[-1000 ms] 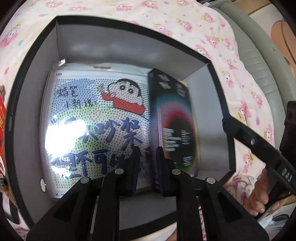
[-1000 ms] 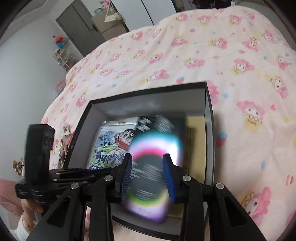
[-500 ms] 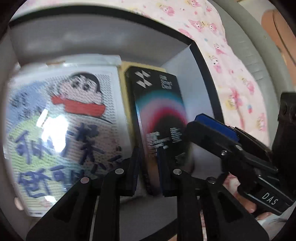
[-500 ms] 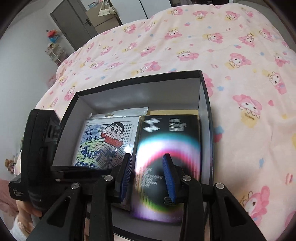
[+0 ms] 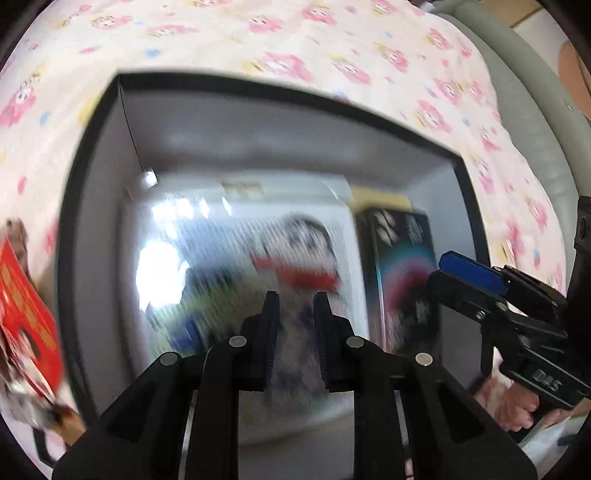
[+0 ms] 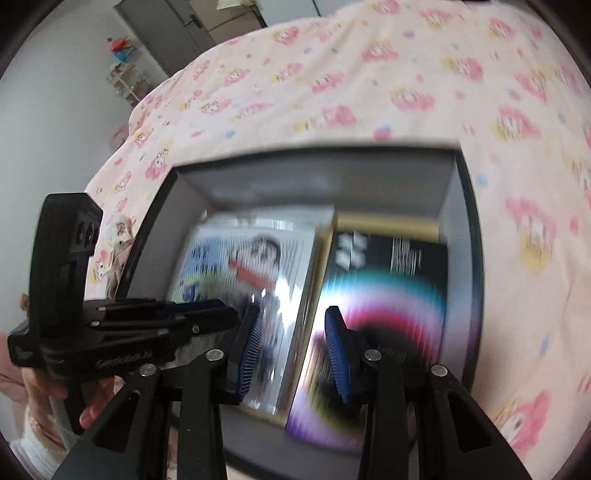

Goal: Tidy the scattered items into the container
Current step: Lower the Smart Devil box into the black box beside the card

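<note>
A black open box [image 5: 92, 155] [image 6: 476, 258] sits on the pink cartoon bedspread. Inside lie a cartoon-print packet [image 5: 236, 258] [image 6: 243, 266] on the left and a black box with a rainbow ring [image 5: 402, 266] [image 6: 384, 295] on the right, over a yellow item [image 6: 388, 223]. My left gripper [image 5: 294, 325] is open and empty above the packet. My right gripper [image 6: 293, 347] is open and empty above the near end of the rainbow box; it also shows in the left wrist view [image 5: 480, 280]. Both views are blurred by motion.
A red printed packet [image 5: 29, 306] and small items lie on the bedspread left of the box. A grey padded bed edge [image 5: 535, 110] runs along the right. A grey door [image 6: 173, 26] and a shelf stand in the far room.
The rainbow box has gone from tilted between my left fingers to lying flat in the box. My left gripper has let go and shifted left and back. My right gripper opened wider.
</note>
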